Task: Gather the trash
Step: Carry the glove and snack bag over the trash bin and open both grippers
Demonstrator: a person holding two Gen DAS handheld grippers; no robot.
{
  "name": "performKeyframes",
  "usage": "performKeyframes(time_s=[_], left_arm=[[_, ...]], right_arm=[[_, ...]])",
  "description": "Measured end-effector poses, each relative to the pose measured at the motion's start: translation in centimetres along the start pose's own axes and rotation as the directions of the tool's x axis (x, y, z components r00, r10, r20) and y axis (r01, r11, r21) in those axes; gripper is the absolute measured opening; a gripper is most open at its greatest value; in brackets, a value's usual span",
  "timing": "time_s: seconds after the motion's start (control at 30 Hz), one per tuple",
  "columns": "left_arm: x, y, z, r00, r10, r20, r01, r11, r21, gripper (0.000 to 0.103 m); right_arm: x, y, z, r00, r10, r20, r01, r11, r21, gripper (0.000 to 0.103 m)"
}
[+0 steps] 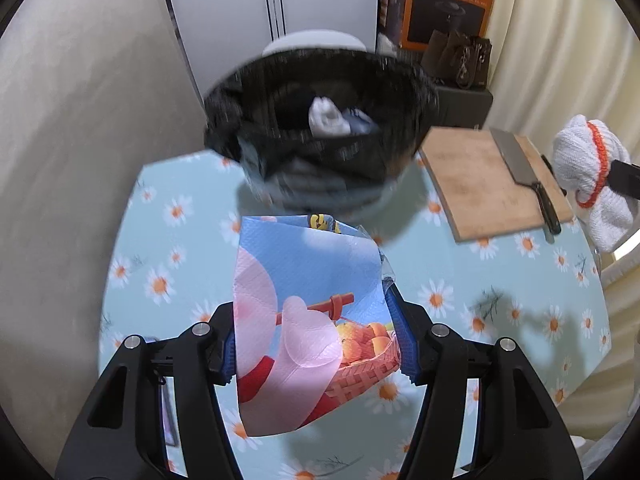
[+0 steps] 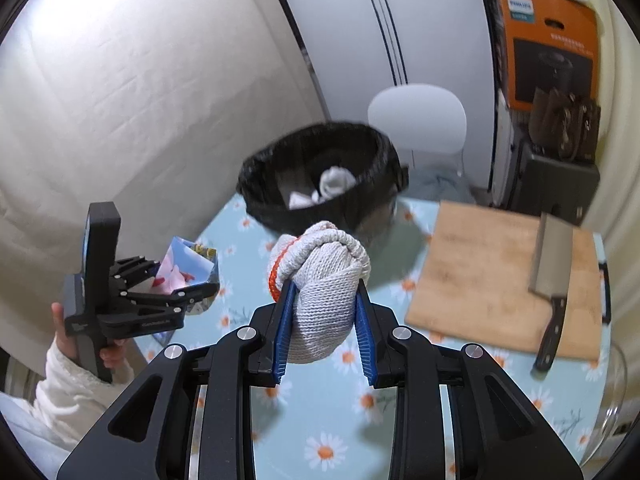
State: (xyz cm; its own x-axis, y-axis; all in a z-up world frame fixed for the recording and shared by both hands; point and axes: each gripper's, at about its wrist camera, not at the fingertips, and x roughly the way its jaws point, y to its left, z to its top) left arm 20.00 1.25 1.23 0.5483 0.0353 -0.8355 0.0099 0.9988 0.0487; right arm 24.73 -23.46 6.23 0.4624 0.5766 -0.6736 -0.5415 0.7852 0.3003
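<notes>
My left gripper is shut on a colourful cartoon-printed wrapper, held above the daisy-print tablecloth. My right gripper is shut on a bunched white knitted glove with an orange cuff. That glove also shows at the right edge of the left wrist view. Beyond both stands a bin lined with a black bag, with white crumpled stuff inside. In the right wrist view the left gripper with its wrapper hangs at the left, held by a hand in a white sleeve.
A wooden cutting board with a cleaver on it lies right of the bin. A white chair stands behind the bin. An orange carton and dark bags sit at the back right. A glass rim shows far right.
</notes>
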Motion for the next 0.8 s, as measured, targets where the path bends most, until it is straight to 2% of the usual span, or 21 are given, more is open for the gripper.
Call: performKeyframes(time_s=[0.23,0.33,0.6,0.8], left_arm=[[-2.5,0.8,5.0,0.994,0.008,0.11,-0.014,0.998,0.057,0.06],[-2.8,1.1,6.9,0.99,-0.013,0.141,0.003,0.998,0.067,0.06],[-1.1,1.7,11.6,0.984,-0.052,0.172,0.037,0.996,0.087,0.06],[2.0,2.8,13.7,0.986,-0.067,0.153,0.054,0.995,0.083,0.061]], right_arm=[[1.3,0.7,4.2,0.999,0.007,0.039,-0.005,0.999,-0.05,0.027],[2.3,1.0,6.0,0.999,0.016,0.048,-0.012,0.998,-0.069,0.027],[5.7,1.6,10.0,0.999,0.007,0.042,-0.002,0.993,-0.117,0.028],[9.4,1.5,12.2,1.0,-0.018,0.022,0.021,0.991,-0.134,0.028]])
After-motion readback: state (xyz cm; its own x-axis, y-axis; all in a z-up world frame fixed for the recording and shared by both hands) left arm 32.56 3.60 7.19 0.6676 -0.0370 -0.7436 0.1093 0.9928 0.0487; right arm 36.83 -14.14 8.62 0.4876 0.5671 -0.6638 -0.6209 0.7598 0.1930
